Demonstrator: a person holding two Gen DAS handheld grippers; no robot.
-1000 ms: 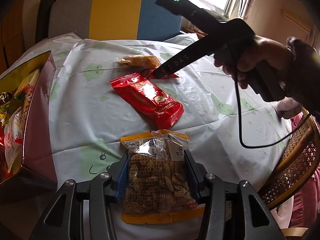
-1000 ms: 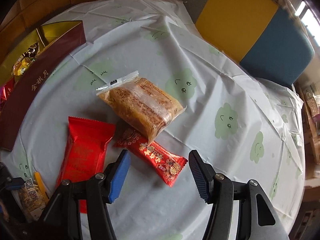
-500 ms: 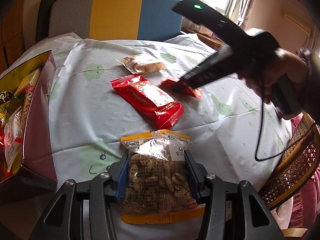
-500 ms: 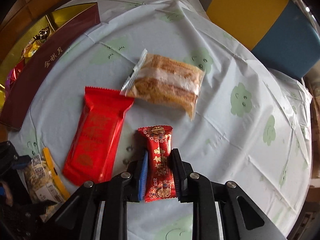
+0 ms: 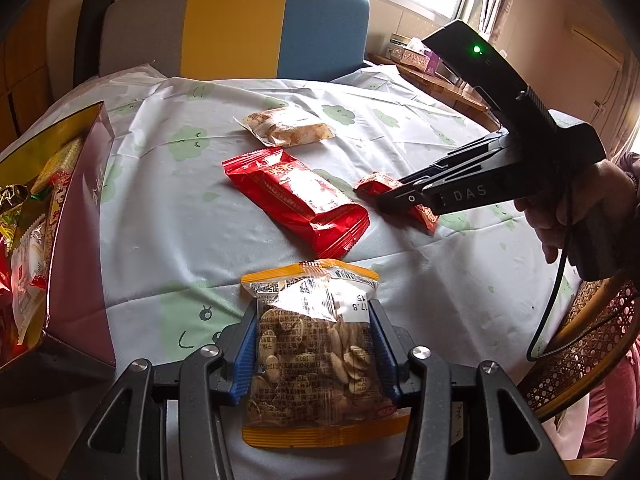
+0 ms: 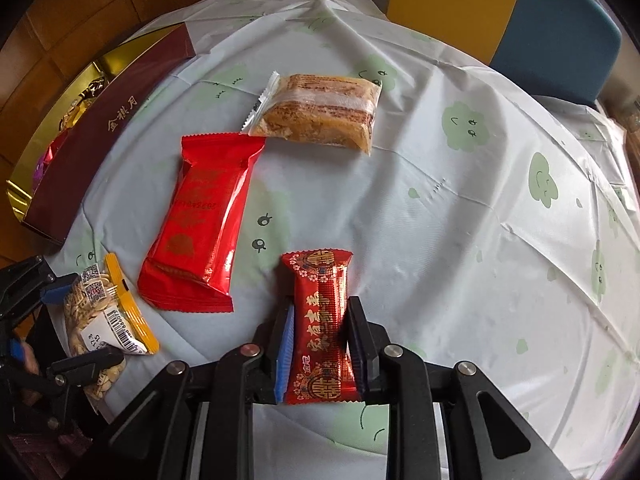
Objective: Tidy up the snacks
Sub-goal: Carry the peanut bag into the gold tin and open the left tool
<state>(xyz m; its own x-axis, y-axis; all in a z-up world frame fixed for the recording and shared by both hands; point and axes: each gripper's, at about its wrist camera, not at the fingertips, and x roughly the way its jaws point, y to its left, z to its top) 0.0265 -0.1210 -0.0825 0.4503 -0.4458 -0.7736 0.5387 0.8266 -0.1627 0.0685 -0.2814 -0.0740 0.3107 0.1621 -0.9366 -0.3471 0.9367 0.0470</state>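
A round table (image 6: 460, 208) under a pale cloth printed with green clouds carries the loose snacks. At its left edge sits an open maroon gift box (image 6: 100, 132) with a gold lining, already holding several wrapped sweets, though the fisheye edge blurs them too much to name. Behind the table stands a chair with grey, yellow and blue panels (image 5: 236, 28), and a rattan chair (image 5: 588, 332) shows low on the right of the left wrist view.

Two packets lie free on the cloth: a large glossy red packet (image 6: 204, 220) lying lengthwise between the two grippers, and beyond it a clear-wrapped flaky pastry (image 6: 320, 110), its sealed end nearly touching the red packet's top corner. Neither blocks the way to the box.

The right gripper (image 6: 320, 340) is clenched on a small red candy packet (image 6: 320, 320) with gold characters and a floral border; the packet stands lengthwise between the blue-edged pads, pinched at its waist, and seems to rest on or just above the cloth. A hand (image 5: 580, 208) grips its handle.

The left gripper (image 5: 312, 356) is grasping a clear bag of seeds with orange ends (image 5: 316, 352) by its sides, near the table's front edge, just right of the box.
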